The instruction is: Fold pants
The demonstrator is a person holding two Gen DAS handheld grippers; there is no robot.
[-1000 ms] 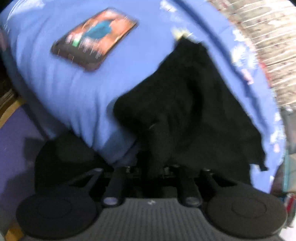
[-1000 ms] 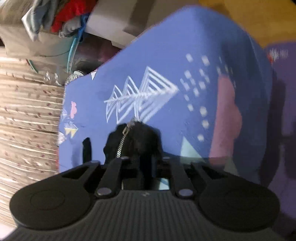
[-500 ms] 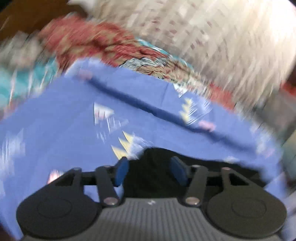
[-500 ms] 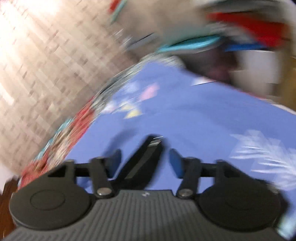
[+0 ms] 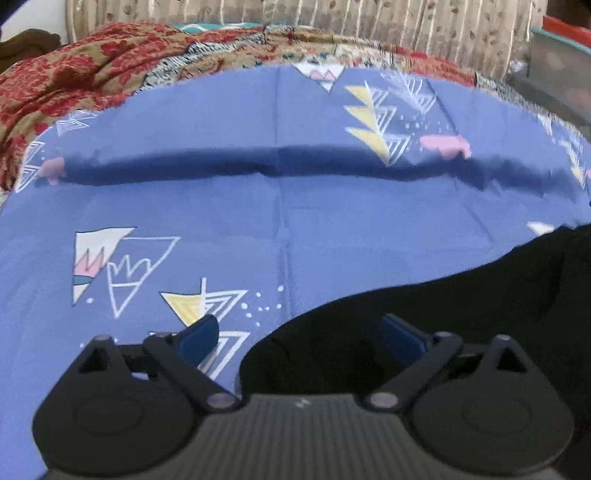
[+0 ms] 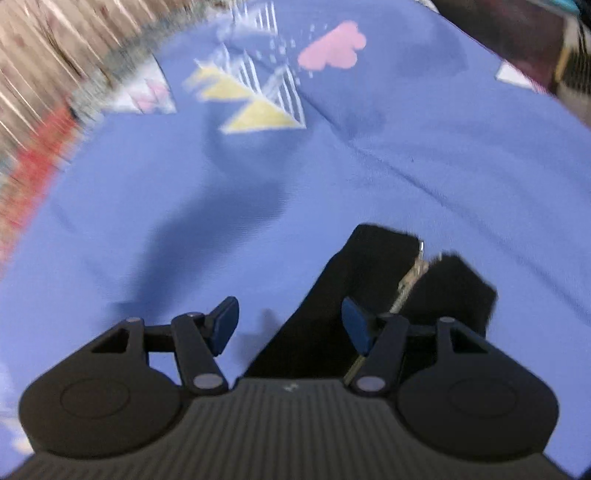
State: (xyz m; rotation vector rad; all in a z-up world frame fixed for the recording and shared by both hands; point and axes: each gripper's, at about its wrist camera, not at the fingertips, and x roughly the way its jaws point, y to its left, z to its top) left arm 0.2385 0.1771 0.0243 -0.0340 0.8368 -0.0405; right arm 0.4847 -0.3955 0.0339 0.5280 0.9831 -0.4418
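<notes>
The black pants (image 5: 424, 314) lie on a blue patterned bedsheet (image 5: 295, 206). In the left wrist view they spread from the lower middle to the right edge. My left gripper (image 5: 299, 336) is open, its blue pads apart just over the pants' near edge. In the right wrist view the pants' waistband (image 6: 373, 280) with an open metal zipper (image 6: 410, 277) lies flat on the sheet (image 6: 184, 184). My right gripper (image 6: 290, 325) is open, its right pad over the waistband, holding nothing.
A red and tan patterned blanket (image 5: 92, 74) is bunched at the bed's far left. A beige curtain (image 5: 369, 18) hangs behind the bed. A grey container (image 5: 554, 66) stands at the far right. Dark objects (image 6: 517, 33) border the sheet in the right wrist view.
Both grippers were shut on the pants a second ago. They laid the pants on the sheet, let go and opened. Both cameras have swung towards the far side of the bed.
</notes>
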